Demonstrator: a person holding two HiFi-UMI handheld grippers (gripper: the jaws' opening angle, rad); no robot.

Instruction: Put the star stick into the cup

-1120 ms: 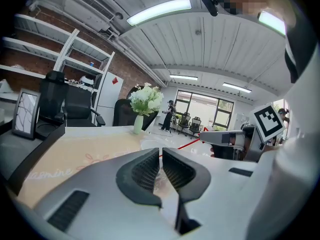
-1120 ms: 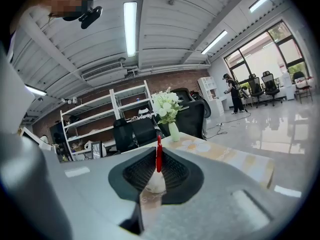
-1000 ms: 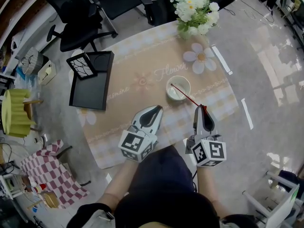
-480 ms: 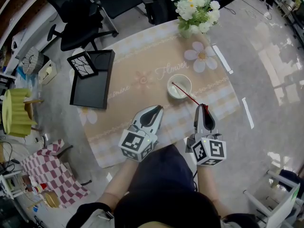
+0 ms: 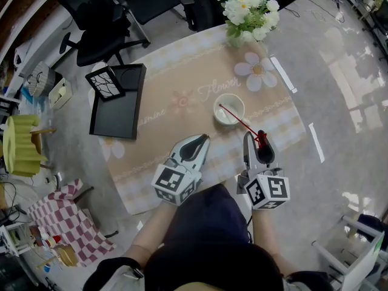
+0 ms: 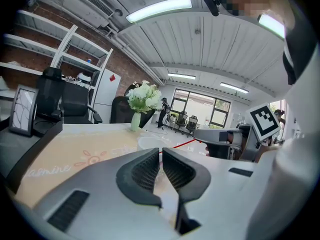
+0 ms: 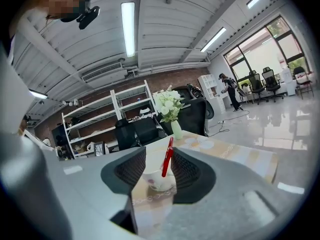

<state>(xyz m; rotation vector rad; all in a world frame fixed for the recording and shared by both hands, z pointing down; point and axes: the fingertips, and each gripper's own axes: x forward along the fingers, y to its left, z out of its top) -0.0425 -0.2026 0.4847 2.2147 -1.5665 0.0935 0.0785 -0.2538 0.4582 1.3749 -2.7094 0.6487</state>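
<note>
Black tray [image 5: 115,111]: on the table's [image 5: 182,80] left side, well apart from the cup.
Left gripper [image 5: 199,140]: jaws drawn together, nothing between, above the table's near edge.
Cup [image 5: 237,102]: white, upright, mid-table.
Star stick [image 5: 239,121]: red, lower end inside the cup, leaning over the rim.
Right gripper [image 5: 256,139]: jaws just opened wide, stick's upper end between, not clamped.

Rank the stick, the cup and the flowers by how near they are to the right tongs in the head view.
1. Stick: its end lies between the right tongs, which have just been opening.
2. Cup: just beyond, up and left.
3. Flowers: farthest, at the far edge.
</note>
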